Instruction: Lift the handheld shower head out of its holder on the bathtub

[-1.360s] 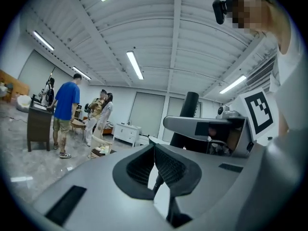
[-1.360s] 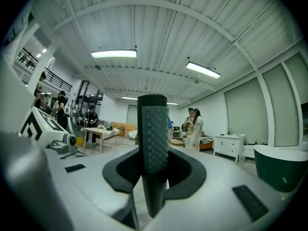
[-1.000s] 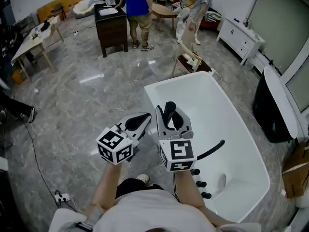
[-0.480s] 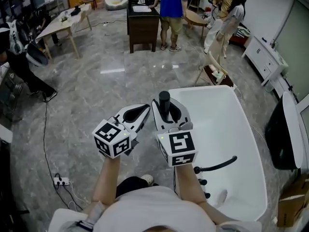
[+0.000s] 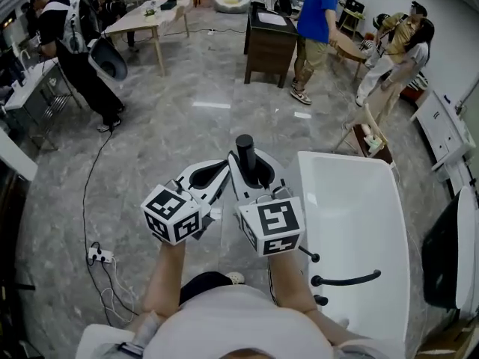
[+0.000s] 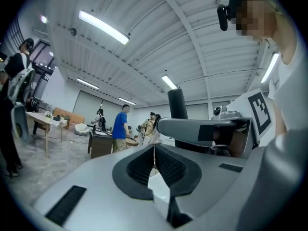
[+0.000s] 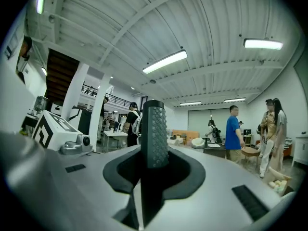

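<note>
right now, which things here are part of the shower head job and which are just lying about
Job: shower head, held in right gripper; bathtub; black tap.
Lying about: power strip, wooden table, dark cabinet.

Shower head point(image 5: 245, 149) upright between right gripper point(image 5: 254, 172) jaws, left gripper point(image 5: 218, 176) just left of it. Bathtub point(image 5: 344, 158) right of both, spout point(image 5: 352, 280) at its near end. Power strip point(image 5: 99, 256) on floor, left. Cabinet point(image 5: 269, 40) far behind.
</note>
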The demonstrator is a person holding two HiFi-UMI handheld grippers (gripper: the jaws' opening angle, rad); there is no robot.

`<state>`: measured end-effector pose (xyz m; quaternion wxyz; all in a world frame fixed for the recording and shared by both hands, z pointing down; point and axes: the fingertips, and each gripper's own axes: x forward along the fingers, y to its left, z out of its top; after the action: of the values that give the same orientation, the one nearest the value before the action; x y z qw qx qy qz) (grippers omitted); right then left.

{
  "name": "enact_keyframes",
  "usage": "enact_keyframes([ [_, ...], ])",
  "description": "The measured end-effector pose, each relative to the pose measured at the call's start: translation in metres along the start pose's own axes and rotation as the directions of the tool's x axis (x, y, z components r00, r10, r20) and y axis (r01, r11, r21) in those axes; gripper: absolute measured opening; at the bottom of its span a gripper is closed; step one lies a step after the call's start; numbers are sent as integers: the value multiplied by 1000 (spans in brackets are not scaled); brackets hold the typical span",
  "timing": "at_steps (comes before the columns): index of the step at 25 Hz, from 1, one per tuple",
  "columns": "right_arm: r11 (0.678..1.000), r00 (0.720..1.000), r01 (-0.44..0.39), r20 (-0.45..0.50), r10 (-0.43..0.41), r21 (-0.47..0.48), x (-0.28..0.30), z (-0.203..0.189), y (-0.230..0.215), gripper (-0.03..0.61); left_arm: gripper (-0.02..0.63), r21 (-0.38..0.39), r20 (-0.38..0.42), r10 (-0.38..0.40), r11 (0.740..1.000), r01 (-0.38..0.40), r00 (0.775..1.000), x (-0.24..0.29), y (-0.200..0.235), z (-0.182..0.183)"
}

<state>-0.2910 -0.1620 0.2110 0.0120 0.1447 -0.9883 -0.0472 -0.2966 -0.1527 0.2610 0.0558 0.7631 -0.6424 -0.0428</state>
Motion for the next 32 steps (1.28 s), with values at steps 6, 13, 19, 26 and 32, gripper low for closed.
enact_keyframes([
  [6, 995, 995, -93, -24, 93, 20, 22, -13, 42, 110, 12, -12, 5, 102, 995, -102, 995, -38, 28, -5],
  [13, 992, 993, -113, -22, 114, 49, 29, -21, 56, 110, 12, -20, 11, 130, 991, -129, 992, -53, 39, -12],
  [19, 994, 996, -85, -18, 86, 71, 22, -24, 43, 110, 12, -24, 14, 97, 995, -97, 995, -42, 32, -15],
  [26, 996, 998, -59, -16, 60, 63, 10, -22, 34, 109, 12, -19, 22, 84, 996, -83, 996, -35, 23, -12],
  [32, 997, 999, -43, -17, 44, 64, 2, -21, 28, 109, 12, -25, 22, 80, 996, -80, 997, -33, 17, -13],
])
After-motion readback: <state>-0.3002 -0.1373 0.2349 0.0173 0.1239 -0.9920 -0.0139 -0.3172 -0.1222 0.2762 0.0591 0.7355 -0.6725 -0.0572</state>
